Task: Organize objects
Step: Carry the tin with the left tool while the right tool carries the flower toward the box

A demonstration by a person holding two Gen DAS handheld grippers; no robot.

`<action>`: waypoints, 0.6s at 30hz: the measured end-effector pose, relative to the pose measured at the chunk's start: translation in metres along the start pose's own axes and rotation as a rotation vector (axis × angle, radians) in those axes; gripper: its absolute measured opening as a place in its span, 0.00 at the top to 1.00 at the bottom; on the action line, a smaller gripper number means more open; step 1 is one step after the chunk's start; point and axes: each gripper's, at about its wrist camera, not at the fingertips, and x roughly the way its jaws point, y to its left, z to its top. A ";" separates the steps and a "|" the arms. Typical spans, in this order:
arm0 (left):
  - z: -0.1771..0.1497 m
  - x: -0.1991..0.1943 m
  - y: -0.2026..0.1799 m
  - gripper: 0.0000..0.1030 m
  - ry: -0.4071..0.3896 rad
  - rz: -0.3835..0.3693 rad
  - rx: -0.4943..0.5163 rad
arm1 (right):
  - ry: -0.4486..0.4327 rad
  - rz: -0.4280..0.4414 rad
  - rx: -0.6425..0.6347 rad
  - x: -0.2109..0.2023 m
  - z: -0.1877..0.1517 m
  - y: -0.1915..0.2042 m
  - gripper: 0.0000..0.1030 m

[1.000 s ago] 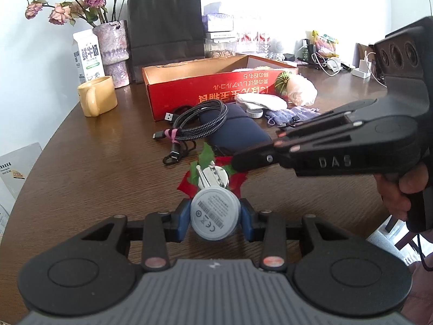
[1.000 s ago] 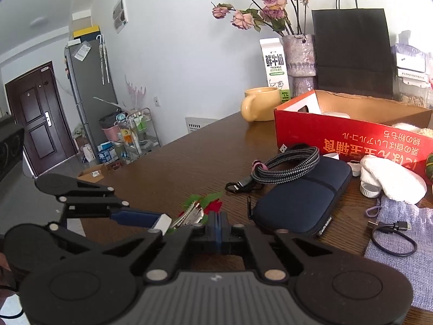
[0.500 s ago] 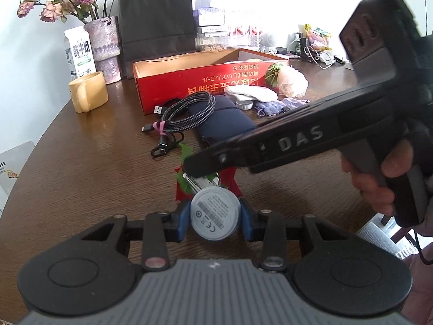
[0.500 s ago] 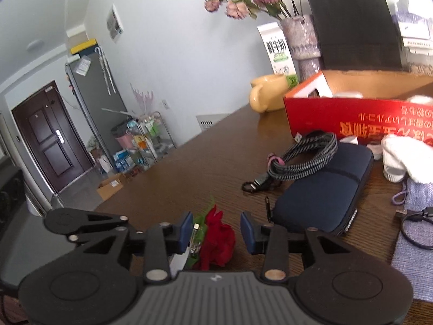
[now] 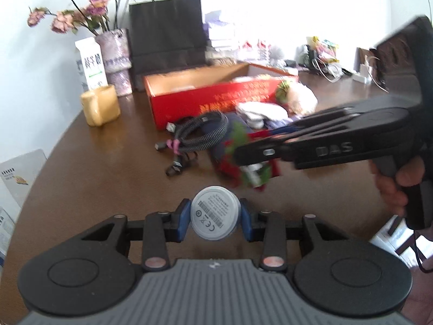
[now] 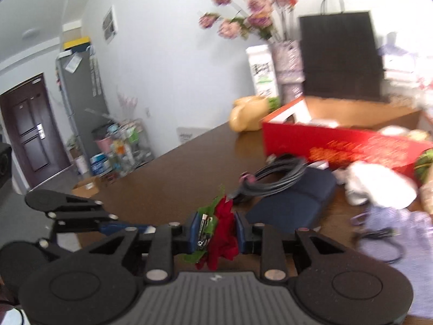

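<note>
My left gripper (image 5: pixel 213 220) is shut on a round white charger plug (image 5: pixel 215 216) and holds it above the brown table (image 5: pixel 94 168). My right gripper (image 6: pixel 215 231) is shut on a red and green flower hair clip (image 6: pixel 220 234), lifted off the table. In the left wrist view the right gripper (image 5: pixel 253 153) with the clip (image 5: pixel 249 168) is just beyond and right of the plug. A coiled black cable (image 5: pixel 200 132) lies on a navy pouch (image 6: pixel 292 203) in front of the open red box (image 5: pixel 216 100).
A yellow mug (image 5: pixel 100 105), milk carton (image 5: pixel 90 65), flower vase (image 5: pixel 116 59) and black paper bag (image 5: pixel 166 32) stand at the back. White cloth (image 6: pixel 379 184), a lilac cloth (image 6: pixel 400 230) with a cable and clutter lie at the right. The table edge is at the left.
The right gripper opened, closed on the flower clip and lifted it away from the plug. The left gripper still holds the plug, now apart from the clip. Both views are motion blurred.
</note>
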 end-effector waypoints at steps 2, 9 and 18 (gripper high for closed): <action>0.007 0.000 -0.001 0.63 -0.018 0.002 0.003 | -0.026 -0.016 0.007 -0.010 0.004 -0.006 0.75; 0.035 0.011 -0.007 0.63 -0.067 -0.003 0.001 | -0.080 -0.085 0.012 -0.032 0.019 -0.031 0.75; 0.083 0.044 -0.006 0.62 -0.130 0.065 -0.101 | -0.135 -0.211 -0.007 -0.050 0.039 -0.074 0.75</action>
